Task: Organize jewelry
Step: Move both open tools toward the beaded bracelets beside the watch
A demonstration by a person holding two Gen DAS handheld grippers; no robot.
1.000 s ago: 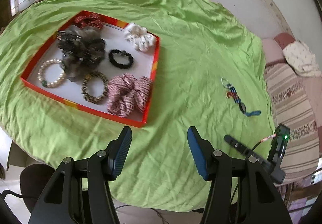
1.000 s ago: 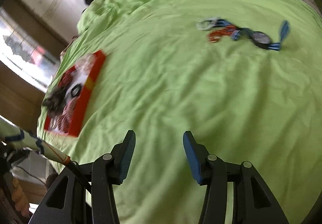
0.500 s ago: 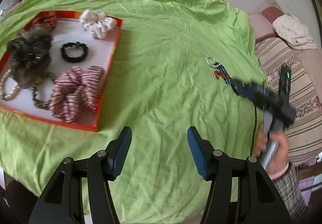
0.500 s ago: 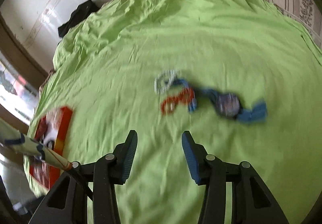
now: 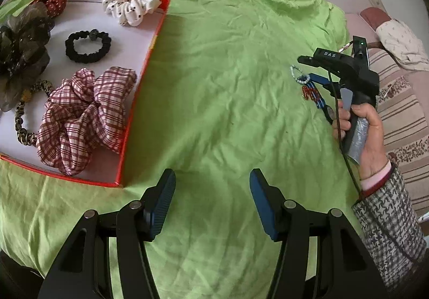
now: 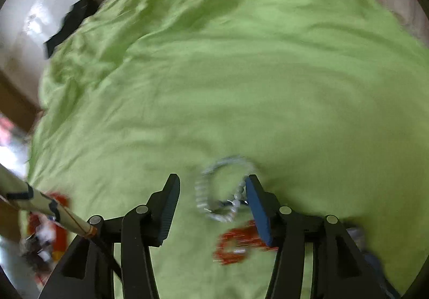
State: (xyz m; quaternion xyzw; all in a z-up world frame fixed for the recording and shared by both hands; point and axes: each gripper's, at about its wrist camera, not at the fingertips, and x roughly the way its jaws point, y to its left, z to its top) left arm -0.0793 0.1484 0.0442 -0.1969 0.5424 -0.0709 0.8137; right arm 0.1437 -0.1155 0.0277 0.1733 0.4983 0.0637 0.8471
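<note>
Right wrist: blurred bracelet [image 6: 222,189] between tongs [image 6: 211,197].

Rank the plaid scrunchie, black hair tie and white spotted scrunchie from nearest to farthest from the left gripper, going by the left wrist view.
From the left gripper:
1. Plaid scrunchie, at the near right corner of the red tray.
2. Black hair tie, mid-tray, behind the plaid one.
3. White spotted scrunchie, on the tray's far right corner.

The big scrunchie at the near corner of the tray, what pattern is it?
Red and white plaid scrunchie, clearest in the left wrist view.
</note>
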